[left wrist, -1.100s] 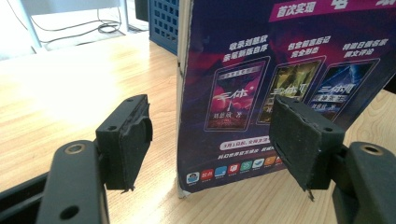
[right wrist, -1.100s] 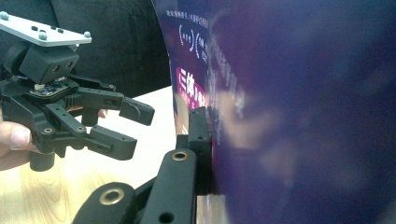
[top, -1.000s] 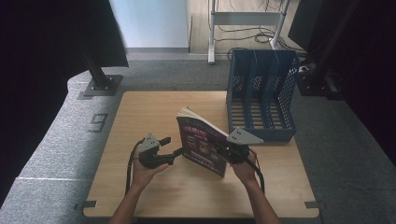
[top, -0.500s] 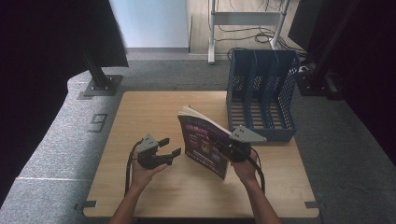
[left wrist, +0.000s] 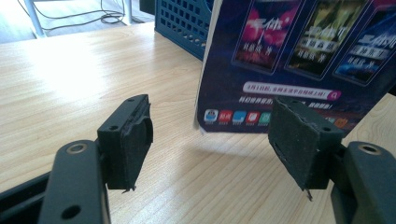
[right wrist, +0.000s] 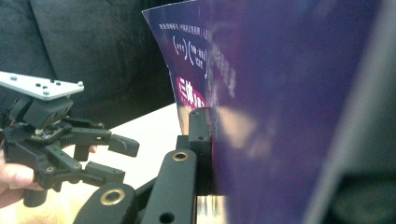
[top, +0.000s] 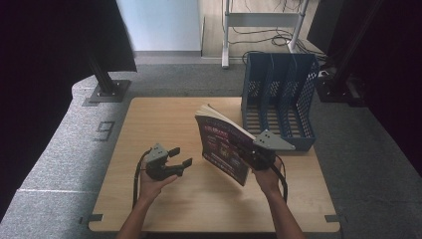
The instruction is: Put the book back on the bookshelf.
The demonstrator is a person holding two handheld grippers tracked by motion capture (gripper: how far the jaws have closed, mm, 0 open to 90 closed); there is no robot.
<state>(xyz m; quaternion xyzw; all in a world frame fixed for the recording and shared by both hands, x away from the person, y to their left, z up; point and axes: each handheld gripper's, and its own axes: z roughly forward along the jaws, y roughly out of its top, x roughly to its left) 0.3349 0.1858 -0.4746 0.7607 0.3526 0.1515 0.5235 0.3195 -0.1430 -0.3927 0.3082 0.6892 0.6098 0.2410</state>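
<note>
A paperback book with a dark purple cover stands tilted above the table's middle, lifted clear of the wood. My right gripper is shut on its right edge, and the right gripper view has the cover pressed between the two jaws of that gripper. My left gripper rests low at the left of the book, open, nothing between its pads. In the left gripper view the book's lower corner hangs just beyond the open gripper. The right gripper view also shows the left gripper open in a hand.
A blue slotted file rack stands at the back right of the wooden table, close behind the book; it appears again in the left gripper view. Grey floor mats surround the table. Dark curtains hang at both sides.
The right gripper has lifted the book off the table and stood it more upright, shifting slightly toward the rack. The left gripper has stayed put.
</note>
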